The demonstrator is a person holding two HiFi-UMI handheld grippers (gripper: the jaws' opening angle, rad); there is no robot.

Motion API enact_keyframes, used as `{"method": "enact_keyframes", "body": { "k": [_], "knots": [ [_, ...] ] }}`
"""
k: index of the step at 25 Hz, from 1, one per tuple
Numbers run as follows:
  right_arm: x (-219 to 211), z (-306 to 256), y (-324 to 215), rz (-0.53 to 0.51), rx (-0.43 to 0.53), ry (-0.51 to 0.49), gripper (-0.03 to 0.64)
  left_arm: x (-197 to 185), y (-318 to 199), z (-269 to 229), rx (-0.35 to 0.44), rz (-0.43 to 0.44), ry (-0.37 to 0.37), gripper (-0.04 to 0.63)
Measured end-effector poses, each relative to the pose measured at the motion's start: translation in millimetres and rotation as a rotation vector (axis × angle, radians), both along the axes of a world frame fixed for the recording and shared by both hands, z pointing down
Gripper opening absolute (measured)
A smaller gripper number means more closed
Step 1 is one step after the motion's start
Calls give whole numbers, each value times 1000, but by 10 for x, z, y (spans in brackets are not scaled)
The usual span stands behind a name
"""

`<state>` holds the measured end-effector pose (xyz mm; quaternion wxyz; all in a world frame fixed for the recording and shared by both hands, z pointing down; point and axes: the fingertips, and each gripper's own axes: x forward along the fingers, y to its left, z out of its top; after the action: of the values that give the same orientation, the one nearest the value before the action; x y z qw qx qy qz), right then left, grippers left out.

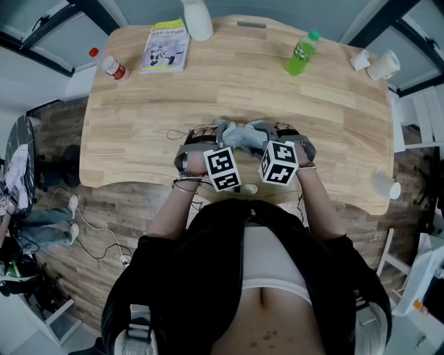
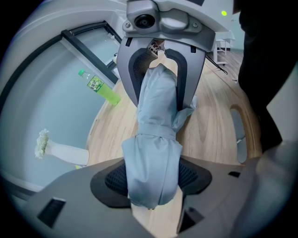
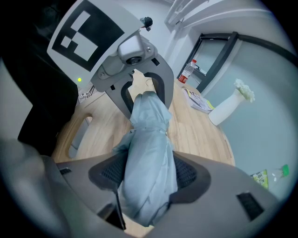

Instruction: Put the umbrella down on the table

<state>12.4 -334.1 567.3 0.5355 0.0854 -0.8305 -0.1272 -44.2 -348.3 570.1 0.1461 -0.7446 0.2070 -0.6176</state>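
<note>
A folded grey-blue umbrella (image 1: 244,136) lies crosswise between my two grippers, over the front middle of the wooden table (image 1: 139,125). My left gripper (image 1: 220,133) has its jaws closed around one end, and the fabric fills the gap between its pads (image 2: 151,179). My right gripper (image 1: 270,132) grips the other end the same way (image 3: 149,179). In the left gripper view the umbrella (image 2: 156,139) runs away to the right gripper (image 2: 158,69). In the right gripper view the umbrella (image 3: 149,144) runs to the left gripper (image 3: 142,90). Whether the umbrella touches the tabletop I cannot tell.
At the table's back stand a green bottle (image 1: 302,53), a booklet (image 1: 165,47), a small red-capped bottle (image 1: 112,66) and a white vase (image 1: 196,19). A white cup (image 1: 383,64) sits at the far right corner, a paper cup (image 1: 385,185) at the near right edge.
</note>
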Motion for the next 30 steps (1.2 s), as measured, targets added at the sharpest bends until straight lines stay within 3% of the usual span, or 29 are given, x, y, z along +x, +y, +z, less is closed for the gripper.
{"method": "enact_keyframes", "body": {
  "k": [20,30],
  "knots": [
    [-44,100,21,4,-7,15,291,-50,8,144,-15,-30,3,278],
    [-61,113,20,8,0,-2,295,-83,18,162,-19,-46,41,290]
  ]
}}
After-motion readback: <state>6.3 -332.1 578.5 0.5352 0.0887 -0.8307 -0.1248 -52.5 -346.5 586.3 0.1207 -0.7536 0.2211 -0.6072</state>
